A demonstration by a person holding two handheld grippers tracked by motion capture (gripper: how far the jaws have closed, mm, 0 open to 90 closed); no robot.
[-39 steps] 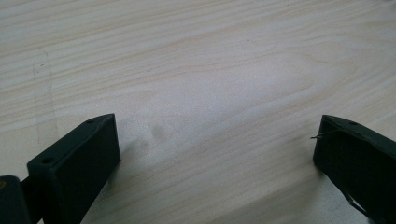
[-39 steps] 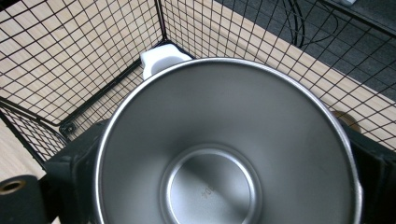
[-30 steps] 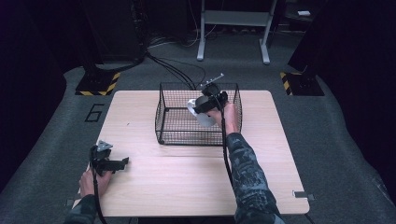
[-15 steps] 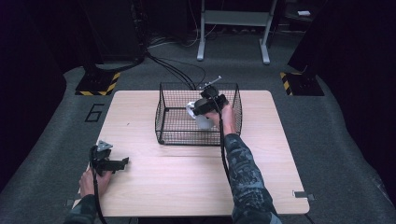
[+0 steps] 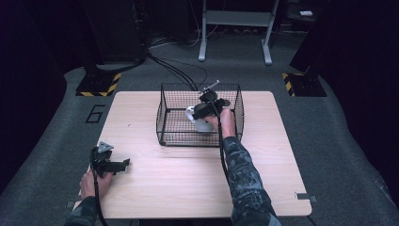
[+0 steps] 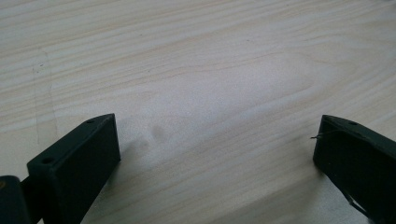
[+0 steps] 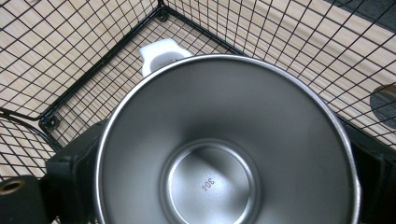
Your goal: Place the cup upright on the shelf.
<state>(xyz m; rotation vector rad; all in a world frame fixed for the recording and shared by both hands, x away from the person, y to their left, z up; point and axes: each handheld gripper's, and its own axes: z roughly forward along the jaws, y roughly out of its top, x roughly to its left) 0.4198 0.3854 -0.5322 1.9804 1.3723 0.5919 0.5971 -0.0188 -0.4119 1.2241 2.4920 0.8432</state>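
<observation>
Between the right gripper's matt black jaws sits a cup with a smooth, brushed-metal inside that shines softly, and a glossy white plastic handle beyond its rim. Around it, thin black wire mesh forms a basket. Under the left gripper's matt black jaws lies pale, smooth wood-grain table.

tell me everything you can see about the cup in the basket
The cup is white outside with a white handle and a shiny steel inside, stamped "304" on its bottom. It is empty and looks upright, mouth facing the right gripper's camera. It sits inside the black wire basket on the wooden table, toward the basket's right side. The right gripper clamps it, one black jaw on each side of its wall.
</observation>
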